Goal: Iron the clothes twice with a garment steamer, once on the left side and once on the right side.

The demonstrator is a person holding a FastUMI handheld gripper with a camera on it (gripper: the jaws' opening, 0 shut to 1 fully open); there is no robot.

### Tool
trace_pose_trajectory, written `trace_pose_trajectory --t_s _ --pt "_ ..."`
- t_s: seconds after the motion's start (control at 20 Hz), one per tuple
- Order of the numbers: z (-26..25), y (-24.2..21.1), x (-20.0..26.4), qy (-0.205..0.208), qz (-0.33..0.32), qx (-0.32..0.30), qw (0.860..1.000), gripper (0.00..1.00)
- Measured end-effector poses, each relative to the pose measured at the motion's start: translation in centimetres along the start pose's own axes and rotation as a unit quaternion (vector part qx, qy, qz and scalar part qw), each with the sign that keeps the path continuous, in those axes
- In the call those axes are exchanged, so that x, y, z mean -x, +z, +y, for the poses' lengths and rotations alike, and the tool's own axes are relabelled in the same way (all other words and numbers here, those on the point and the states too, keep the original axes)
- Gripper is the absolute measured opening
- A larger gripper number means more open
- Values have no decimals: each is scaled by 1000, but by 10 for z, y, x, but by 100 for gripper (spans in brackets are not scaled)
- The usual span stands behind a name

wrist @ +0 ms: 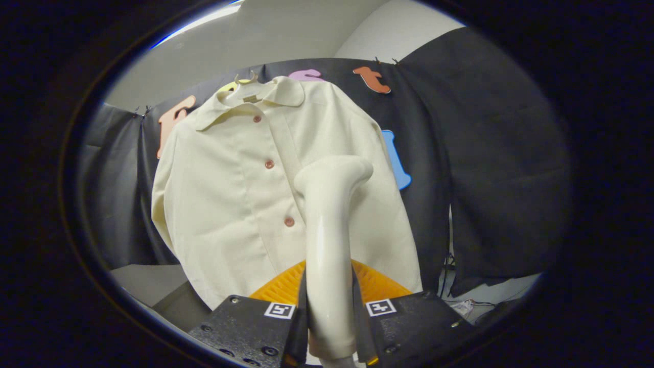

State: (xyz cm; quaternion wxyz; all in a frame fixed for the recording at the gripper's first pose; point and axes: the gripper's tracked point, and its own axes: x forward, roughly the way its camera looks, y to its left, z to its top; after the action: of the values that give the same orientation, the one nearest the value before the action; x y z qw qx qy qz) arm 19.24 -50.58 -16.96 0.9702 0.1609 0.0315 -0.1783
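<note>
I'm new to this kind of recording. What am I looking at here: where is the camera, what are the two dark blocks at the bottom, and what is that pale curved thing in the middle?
The camera rides on a hand-held gripper and looks forward along its two fingers, the dark blocks you noticed. A person carries it; there is no robot arm. Both fingers press on the handle of a garment steamer, the pale curved thing, whose head points at a cream shirt. The shirt hangs buttoned on a hanger in front of the booth's black cloth wall. Something orange and ribbed sits just beyond the fingers; I cannot tell what it is.
</note>
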Motion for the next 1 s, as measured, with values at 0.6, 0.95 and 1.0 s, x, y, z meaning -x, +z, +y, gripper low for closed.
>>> trace_pose_trajectory --t_s 0.6,0.95,1.0 --pt "-29 -84 10 -14 59 -8 998 36" --pt "-53 -131 26 -35 95 -11 995 36" --pt "-54 -137 29 -37 100 -14 994 36"
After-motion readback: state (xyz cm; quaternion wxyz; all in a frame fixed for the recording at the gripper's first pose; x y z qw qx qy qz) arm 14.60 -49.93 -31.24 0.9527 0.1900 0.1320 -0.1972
